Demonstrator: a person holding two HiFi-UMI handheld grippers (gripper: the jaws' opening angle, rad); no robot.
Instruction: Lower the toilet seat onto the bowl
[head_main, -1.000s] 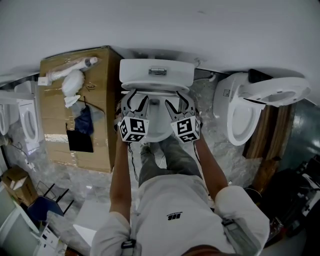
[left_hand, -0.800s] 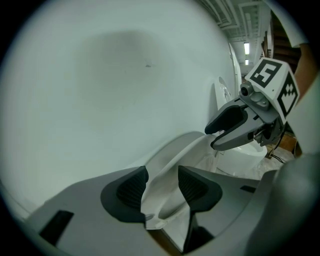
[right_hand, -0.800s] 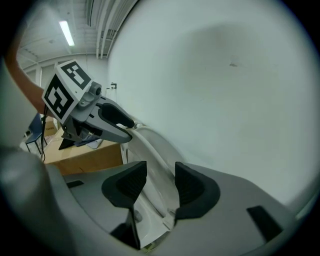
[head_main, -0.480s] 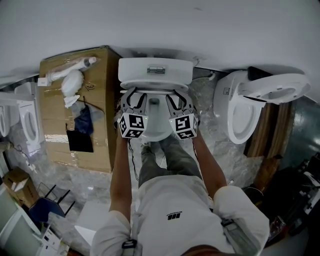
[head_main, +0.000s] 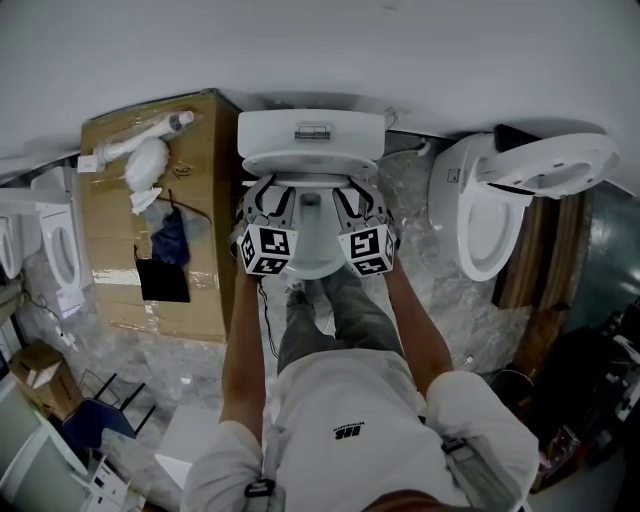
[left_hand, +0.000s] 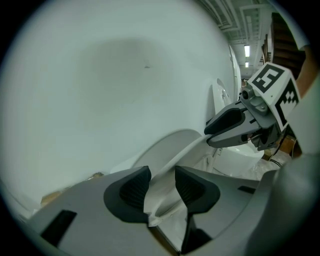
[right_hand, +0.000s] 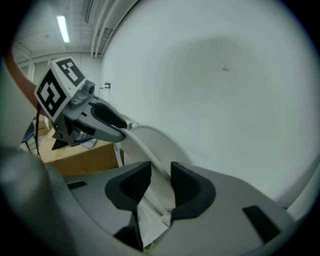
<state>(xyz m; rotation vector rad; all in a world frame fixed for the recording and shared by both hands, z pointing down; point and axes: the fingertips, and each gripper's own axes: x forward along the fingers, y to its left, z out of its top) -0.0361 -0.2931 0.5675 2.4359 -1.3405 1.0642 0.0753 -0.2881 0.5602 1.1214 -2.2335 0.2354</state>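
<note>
A white toilet stands against the wall, its tank (head_main: 312, 133) above the bowl (head_main: 318, 262). The toilet seat (head_main: 312, 170) is raised upright in front of the tank. My left gripper (head_main: 268, 203) is at the seat's left rim and my right gripper (head_main: 358, 203) at its right rim. In the left gripper view the jaws (left_hand: 161, 187) have just been closing, and the white seat edge (left_hand: 165, 165) sits between the pads, which press on it. In the right gripper view the jaws (right_hand: 160, 184) are shut on the thin seat rim (right_hand: 150, 155).
A large cardboard box (head_main: 110, 260) with plastic-wrapped parts stands left of the toilet. A second toilet (head_main: 490, 225) with its seat up is on the right, another white fixture (head_main: 55, 250) at far left. The person's legs are just before the bowl.
Both grippers have shifted slightly up toward the tank, and their fingers have drawn together on the seat's two sides.
</note>
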